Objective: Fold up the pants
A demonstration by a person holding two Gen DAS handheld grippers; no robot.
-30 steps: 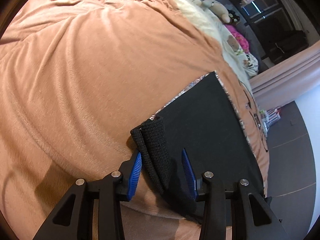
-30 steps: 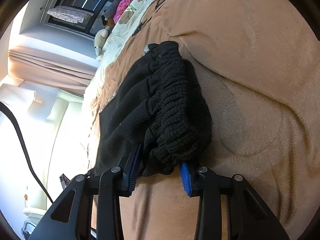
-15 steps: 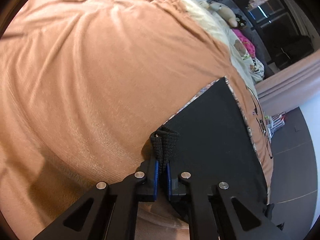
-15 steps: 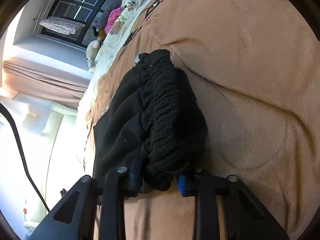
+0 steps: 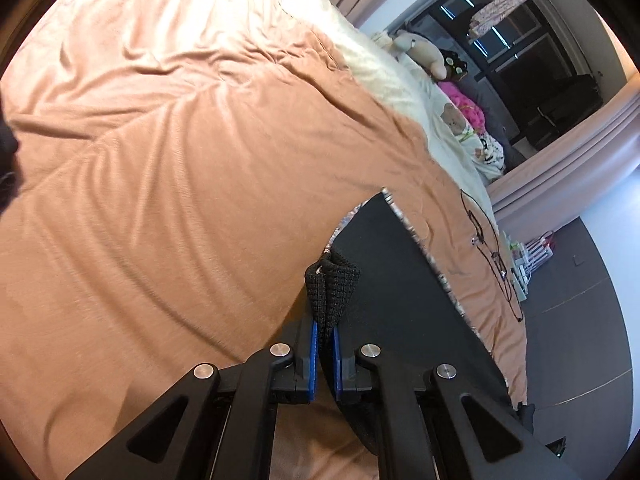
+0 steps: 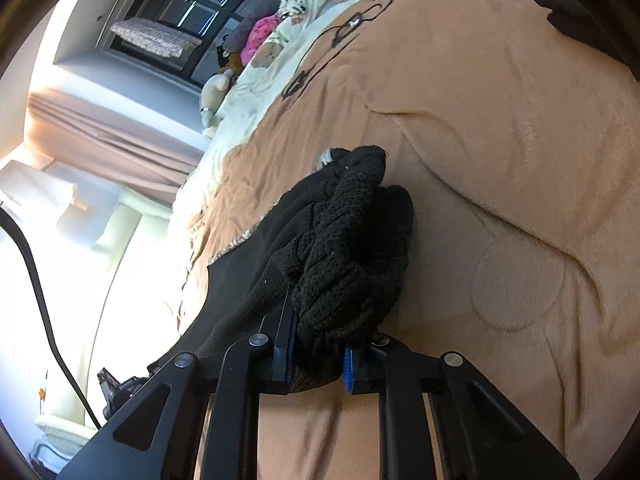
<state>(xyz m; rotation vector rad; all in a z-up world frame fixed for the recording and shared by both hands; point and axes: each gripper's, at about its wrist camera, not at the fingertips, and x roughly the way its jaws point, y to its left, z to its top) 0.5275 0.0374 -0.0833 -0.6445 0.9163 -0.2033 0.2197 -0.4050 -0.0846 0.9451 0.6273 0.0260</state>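
Black pants [image 5: 404, 304] lie spread flat on an orange-tan blanket [image 5: 168, 184] that covers a bed. Seen from the left wrist camera, the left gripper [image 5: 325, 354] is closed tight on a ribbed knit band at the near corner of the pants, its blue pads [image 5: 313, 360] pressing the cloth from both sides, and the pinched band stands up above the fingertips. Beyond it, the flat black panel runs away toward the far edge of the bed, with a thin patterned trim showing along its border.

From the right wrist camera, the right gripper [image 6: 318, 360] clamps a thick bunched wad of the same pants [image 6: 348, 256]; its jaws have just been closing, and the gathered knit fills the gap between them, bulging over the fingertips. This bundle sits on the blanket [image 6: 500, 128], with smoother black cloth trailing off to the left.

At the far end of the bed, a cream pillow [image 5: 380, 68] and a stuffed toy [image 5: 422, 50] lie near a dark window [image 5: 532, 52] with pink curtains [image 5: 568, 160].
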